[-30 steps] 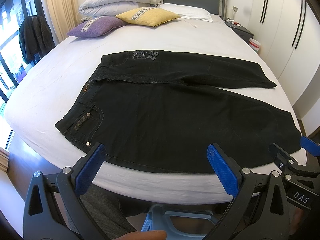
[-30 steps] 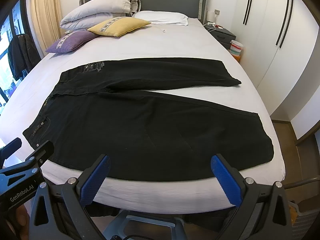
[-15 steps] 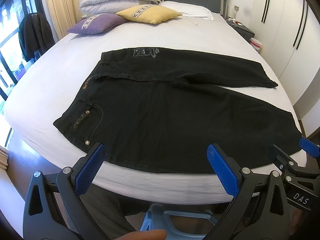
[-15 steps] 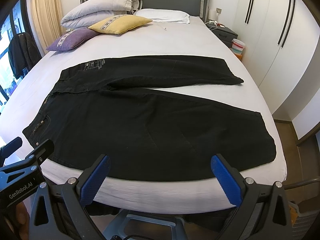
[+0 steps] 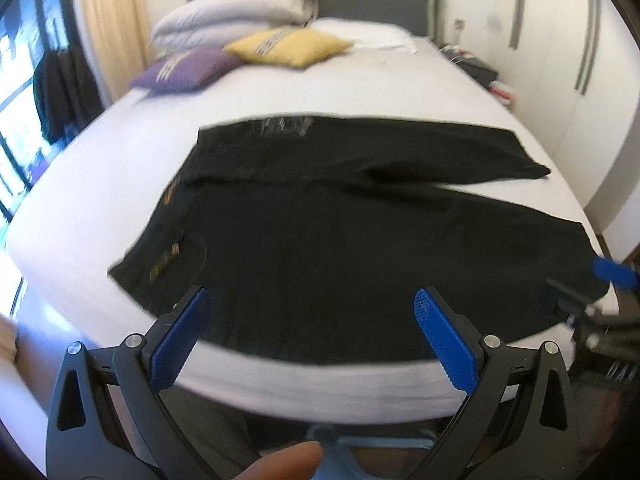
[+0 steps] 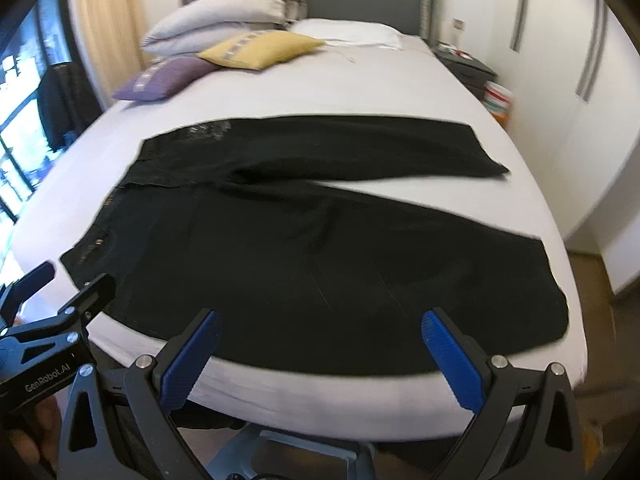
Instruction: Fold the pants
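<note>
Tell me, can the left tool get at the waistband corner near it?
Probably yes: the left tool is open, empty, and nothing lies between it and the waistband corner of the pants.

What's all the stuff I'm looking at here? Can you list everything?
pants: one, black, spread flat across the near half of the bed, waist to the left, legs apart
bed: one, white sheet, grey headboard
purple cushion: one, far left of bed
yellow cushion: one, beside the purple one
pillows: pale, stacked by the headboard; one white lying flat
dark garment: hanging at left by the window
nightstand: dark, right of bed
wardrobe doors: white, right
left gripper: blue pads, open, over the near bed edge
right gripper: blue pads, open, likewise
</note>
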Tool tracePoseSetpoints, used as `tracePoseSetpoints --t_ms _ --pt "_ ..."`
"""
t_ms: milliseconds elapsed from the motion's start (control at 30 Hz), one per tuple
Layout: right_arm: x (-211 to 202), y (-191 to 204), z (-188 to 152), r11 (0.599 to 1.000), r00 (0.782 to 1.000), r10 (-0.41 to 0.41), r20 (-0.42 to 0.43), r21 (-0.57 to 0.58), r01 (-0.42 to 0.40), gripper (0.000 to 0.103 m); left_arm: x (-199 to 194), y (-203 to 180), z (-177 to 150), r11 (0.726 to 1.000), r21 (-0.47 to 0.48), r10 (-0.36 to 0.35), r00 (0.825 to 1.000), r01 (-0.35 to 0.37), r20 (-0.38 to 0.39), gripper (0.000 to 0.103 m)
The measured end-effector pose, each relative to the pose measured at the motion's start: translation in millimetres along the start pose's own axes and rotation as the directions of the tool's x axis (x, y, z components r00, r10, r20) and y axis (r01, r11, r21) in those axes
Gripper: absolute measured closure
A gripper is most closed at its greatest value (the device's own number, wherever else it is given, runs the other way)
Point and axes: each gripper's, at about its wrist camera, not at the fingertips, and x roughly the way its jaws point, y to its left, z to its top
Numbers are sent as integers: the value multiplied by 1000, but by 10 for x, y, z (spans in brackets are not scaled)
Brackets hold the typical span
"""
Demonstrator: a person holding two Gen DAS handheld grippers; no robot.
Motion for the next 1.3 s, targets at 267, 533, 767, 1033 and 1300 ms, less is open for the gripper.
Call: tracePoseSetpoints --t_ms 267,533,767,1033,1300 --pt "165 -253 813 953 974 217 70 -231 -196 0 448 512 461 979 137 -149 988 153 -41 0" --pt "895 -280 1955 843 943 332 12 -453 -291 0 1571 1328 1511 968 204 -121 985 144 -124 0" --pt "1860 -95 2577 730 928 341 -149 -580 -361 21 2651 1775 2566 914 350 -162 975 206 -151 0" --pt "2699 -48 2881 682 916 318 -245 -612 -401 23 3553 1656 2772 808 490 -165 924 328 -346 7" --pt "3062 -148 2890 682 899 333 -285 -586 -438 23 4009 1601 2800 758 478 -203 856 445 -475 35"
